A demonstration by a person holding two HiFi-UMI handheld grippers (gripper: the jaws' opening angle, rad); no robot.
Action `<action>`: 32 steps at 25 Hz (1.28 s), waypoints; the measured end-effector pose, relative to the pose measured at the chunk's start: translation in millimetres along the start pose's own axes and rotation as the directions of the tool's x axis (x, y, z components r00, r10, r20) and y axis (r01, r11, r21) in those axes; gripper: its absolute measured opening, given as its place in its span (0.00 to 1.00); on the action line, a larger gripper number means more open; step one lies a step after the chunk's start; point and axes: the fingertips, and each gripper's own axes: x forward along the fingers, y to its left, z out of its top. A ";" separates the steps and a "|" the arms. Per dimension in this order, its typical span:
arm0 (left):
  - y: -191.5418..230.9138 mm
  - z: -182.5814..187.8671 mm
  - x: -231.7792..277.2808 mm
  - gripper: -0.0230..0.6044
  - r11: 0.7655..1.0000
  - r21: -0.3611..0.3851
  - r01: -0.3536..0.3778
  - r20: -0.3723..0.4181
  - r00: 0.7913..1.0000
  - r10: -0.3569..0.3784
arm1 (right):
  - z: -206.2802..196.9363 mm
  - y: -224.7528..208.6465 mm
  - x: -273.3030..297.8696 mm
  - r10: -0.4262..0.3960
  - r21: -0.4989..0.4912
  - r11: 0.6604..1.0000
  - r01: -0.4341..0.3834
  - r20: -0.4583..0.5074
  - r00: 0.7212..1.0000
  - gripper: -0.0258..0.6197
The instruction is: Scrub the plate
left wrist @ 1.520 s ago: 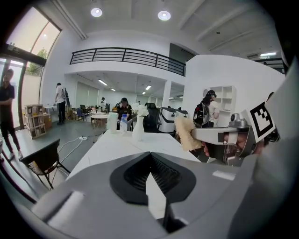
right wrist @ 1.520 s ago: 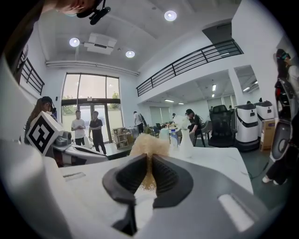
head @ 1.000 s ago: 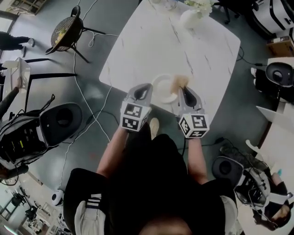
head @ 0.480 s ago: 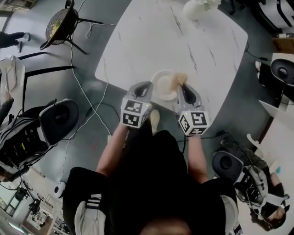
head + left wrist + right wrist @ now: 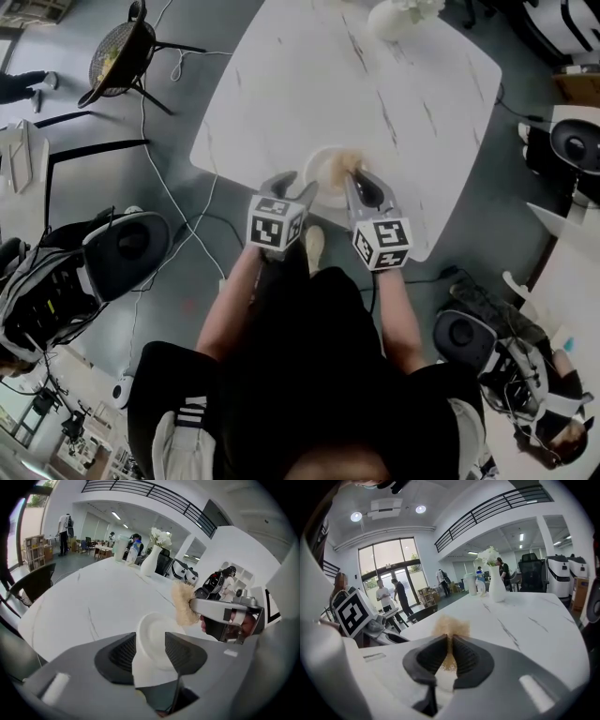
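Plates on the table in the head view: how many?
1. The round white plate lies at the near edge of the white marble table, a tan fibrous scrubber over its rim. None seems hidden.

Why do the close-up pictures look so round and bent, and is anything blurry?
Left gripper view: a wide lens bows the railing and blackens the corners. Right gripper view: same bowing, ceiling lights glare, scrubber soft. Head view: dim, plate washed out.
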 end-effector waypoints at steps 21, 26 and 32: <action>18.0 -24.6 37.5 0.19 0.997 -0.062 -0.043 -0.101 0.994 0.037 | -19.7 16.1 49.9 0.060 -0.072 0.995 -0.067 -0.098 0.993 0.10; 18.2 -22.9 37.1 0.17 0.996 -0.063 -0.061 -0.088 0.995 0.055 | -25.7 21.1 58.6 0.073 -0.092 0.992 -0.087 -0.143 0.987 0.10; 21.2 -24.4 34.0 0.17 0.995 -0.057 -0.085 -0.078 0.994 0.080 | -35.4 22.9 69.7 0.062 -0.098 0.992 -0.082 -0.190 0.980 0.10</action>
